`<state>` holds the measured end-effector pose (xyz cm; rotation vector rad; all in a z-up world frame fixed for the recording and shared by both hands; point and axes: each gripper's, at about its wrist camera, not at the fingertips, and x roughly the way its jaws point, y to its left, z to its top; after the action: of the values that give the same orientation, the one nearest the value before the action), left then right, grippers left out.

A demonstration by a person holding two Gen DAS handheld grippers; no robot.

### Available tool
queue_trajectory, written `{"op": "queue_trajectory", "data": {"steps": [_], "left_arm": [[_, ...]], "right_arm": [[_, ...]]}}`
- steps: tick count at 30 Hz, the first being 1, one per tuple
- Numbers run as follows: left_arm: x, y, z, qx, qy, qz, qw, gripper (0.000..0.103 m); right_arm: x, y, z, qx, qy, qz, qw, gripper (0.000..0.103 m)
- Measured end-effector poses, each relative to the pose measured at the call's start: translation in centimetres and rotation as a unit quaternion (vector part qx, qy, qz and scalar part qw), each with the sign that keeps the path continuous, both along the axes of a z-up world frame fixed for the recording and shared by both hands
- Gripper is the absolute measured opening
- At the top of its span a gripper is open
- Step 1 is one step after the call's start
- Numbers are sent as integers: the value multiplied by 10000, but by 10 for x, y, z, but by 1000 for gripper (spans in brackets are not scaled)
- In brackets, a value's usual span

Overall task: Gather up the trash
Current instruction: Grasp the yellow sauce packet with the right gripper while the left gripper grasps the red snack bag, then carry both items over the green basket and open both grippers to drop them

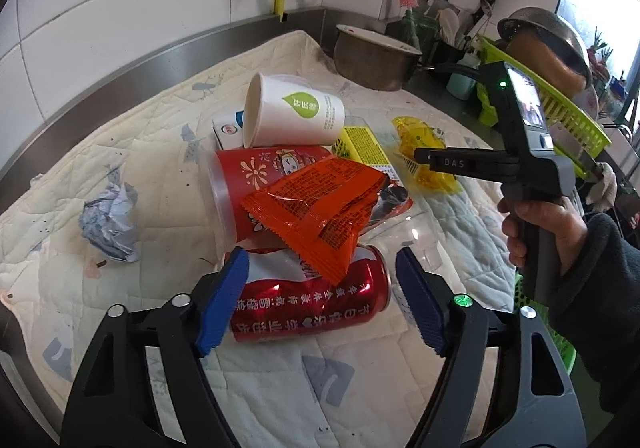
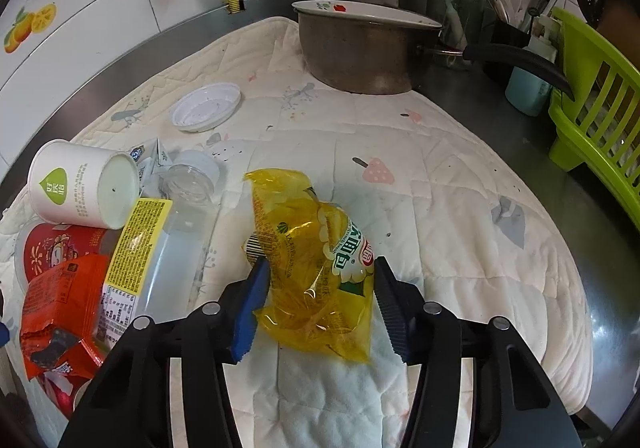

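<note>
Two grippers straddle trash on the quilted mat (image 2: pixel 460 208). My left gripper (image 1: pixel 322 298), low in its frame, has the dented red can (image 1: pixel 320 304) between its jaws; the right pad stands clear. My right gripper (image 2: pixel 320 300) brackets the yellow wrapper (image 2: pixel 320 248) at frame centre, left pad touching, right pad just off it.

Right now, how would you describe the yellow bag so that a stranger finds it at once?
Start at the metal pot at the back of the white quilted mat. Come toward the camera across the mat to the right gripper: the yellow bag lies between its jaws. It is the only clear yellow wrapper and lies alone, right of the pile with the paper cup.
</note>
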<state>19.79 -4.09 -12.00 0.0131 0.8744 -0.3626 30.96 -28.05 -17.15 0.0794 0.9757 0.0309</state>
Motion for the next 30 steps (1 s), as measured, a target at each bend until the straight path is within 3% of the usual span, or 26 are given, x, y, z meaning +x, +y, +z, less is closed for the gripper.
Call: {"op": "queue_trajectory", "data": {"steps": [6, 9, 11, 16, 23, 30], "left_arm": [[7, -3, -10, 43, 103, -55, 9999, 64], [9, -1, -12, 31, 141, -74, 9999, 52], [11, 0, -13, 16, 166, -105, 9998, 39], [12, 4, -11, -41, 126, -124, 9998, 28], [-1, 5, 4, -244, 36, -232, 9994, 19], [-28, -7, 23, -399, -119, -522, 9978, 16]], "right_arm": [[-4, 1, 5, -80, -95, 25, 9999, 41], [-9, -1, 8, -69, -136, 25, 9999, 36], [-14, -2, 11, -9, -152, 12, 9999, 34], [-35, -5, 25, 17, -319, 0, 9995, 29], [-85, -13, 51, 243, -578, -133, 9979, 28], [-166, -31, 74, 323, -846, -297, 9954, 28]]}}
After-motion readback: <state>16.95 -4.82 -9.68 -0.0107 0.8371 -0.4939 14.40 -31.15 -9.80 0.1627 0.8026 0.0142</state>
